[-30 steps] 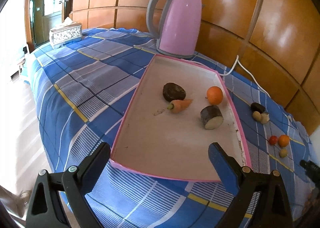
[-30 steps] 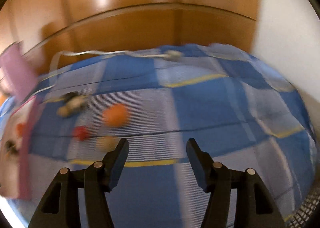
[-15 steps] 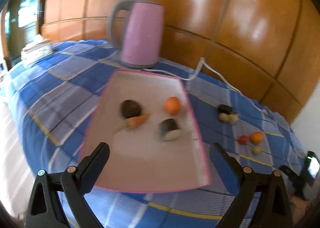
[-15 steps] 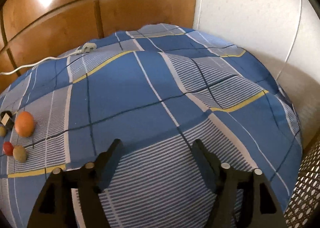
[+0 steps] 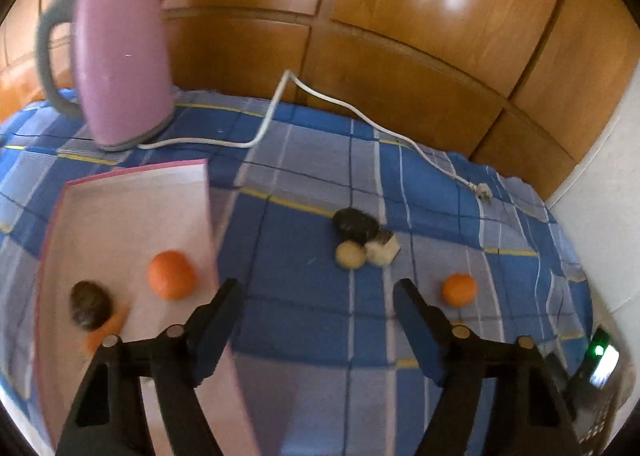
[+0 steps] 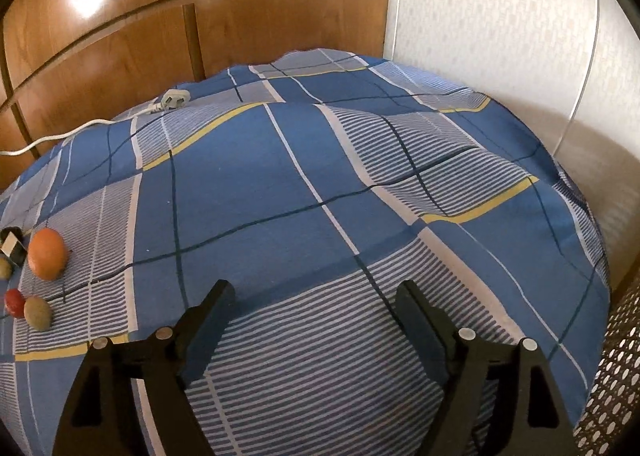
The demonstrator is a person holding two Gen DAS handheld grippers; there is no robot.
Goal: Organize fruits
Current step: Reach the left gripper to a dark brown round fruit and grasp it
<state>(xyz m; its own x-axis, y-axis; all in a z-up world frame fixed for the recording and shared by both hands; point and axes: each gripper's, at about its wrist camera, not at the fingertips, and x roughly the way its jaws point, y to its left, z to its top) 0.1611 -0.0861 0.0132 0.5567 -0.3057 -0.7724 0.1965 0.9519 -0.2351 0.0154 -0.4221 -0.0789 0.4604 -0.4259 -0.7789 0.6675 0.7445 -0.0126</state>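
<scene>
Left hand-held gripper (image 5: 316, 292), jaws just narrowing yet spread on nothing, hangs between pink tray (image 5: 120, 191) and orange (image 5: 459, 289).

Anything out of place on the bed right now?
Yes: several pieces lie loose on the blue plaid cover, outside the pink tray: an orange, a dark piece, a pale ball, a cut piece. The kettle's plug lies unplugged.
</scene>
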